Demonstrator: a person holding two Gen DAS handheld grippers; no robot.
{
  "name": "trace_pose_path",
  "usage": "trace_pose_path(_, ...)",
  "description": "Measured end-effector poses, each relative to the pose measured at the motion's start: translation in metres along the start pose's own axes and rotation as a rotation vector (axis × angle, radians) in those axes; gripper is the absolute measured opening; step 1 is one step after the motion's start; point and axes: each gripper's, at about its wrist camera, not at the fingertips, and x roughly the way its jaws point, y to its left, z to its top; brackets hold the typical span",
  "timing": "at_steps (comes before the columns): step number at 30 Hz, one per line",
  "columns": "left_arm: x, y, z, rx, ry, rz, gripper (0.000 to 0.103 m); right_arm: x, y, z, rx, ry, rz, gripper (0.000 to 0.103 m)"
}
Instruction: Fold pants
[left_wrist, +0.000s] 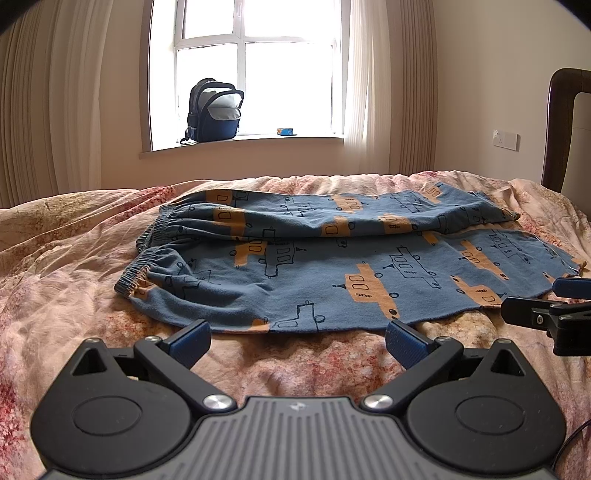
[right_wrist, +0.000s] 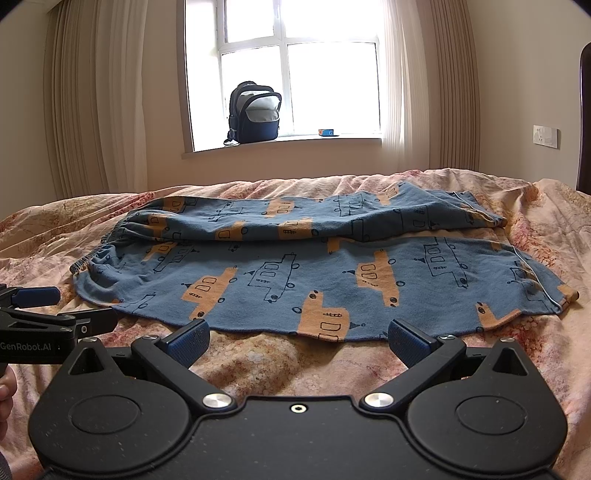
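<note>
Both spread-open grippers, left (left_wrist: 297, 341) and right (right_wrist: 297, 339), hover just short of the pants (left_wrist: 332, 266).

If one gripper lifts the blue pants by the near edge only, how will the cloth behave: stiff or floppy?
Probably floppy: the blue pants lie in soft wrinkles and follow the bumps of the bedspread. They likely are light, since the fabric looks thin at the hem. Lifted at one point, the rest would probably sag and drag, so the two legs may shift apart.
</note>
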Motion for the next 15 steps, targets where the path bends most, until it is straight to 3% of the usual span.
trace_pose_path(15, 0.0057, 0.0055, -0.0039, 0.0, 0.009, 0.007, 0.103, 0.0006, -0.0001, -0.0021, -0.004, -0.007, -0.008, 0.103)
